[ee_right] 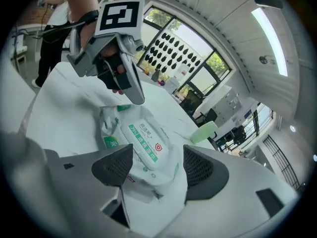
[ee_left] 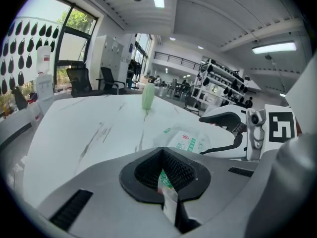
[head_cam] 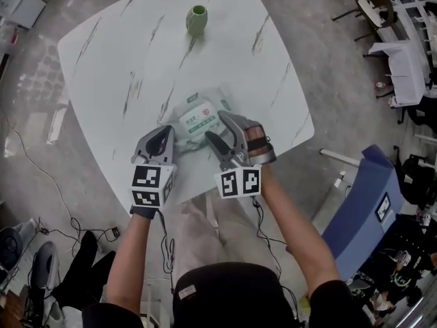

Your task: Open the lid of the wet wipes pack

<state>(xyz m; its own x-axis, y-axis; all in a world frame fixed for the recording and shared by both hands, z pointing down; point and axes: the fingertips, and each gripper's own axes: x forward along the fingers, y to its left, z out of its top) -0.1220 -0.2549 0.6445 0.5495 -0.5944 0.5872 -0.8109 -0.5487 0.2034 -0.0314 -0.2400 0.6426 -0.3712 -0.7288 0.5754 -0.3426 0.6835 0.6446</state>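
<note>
White, grey-veined marble-look counter is filling the head view, with grey office floor around it. Lying toward its near edge is the soft white-and-green plastic wet wipes pack, and I am working both tools on it. My left gripper is pinching the pack's thin end seam, its jaws together on the film. My right gripper is standing with jaws apart, straddling the opposite end of the pack and clamping nothing.

The flat white oblong lid is looking shut and flush, so I judge I am at the bracing step: the pack is anchored and the lid is not yet lifted. Next I would be bringing a right jaw tip under the lid's free edge and levering up, with the left hold resisting any slide.

The left gripper view is showing me the seam in the grip, which the head view is hiding behind the tool. The right gripper view is giving me the lid's printed face. A small pale green vessel is standing well apart at the far side.
</note>
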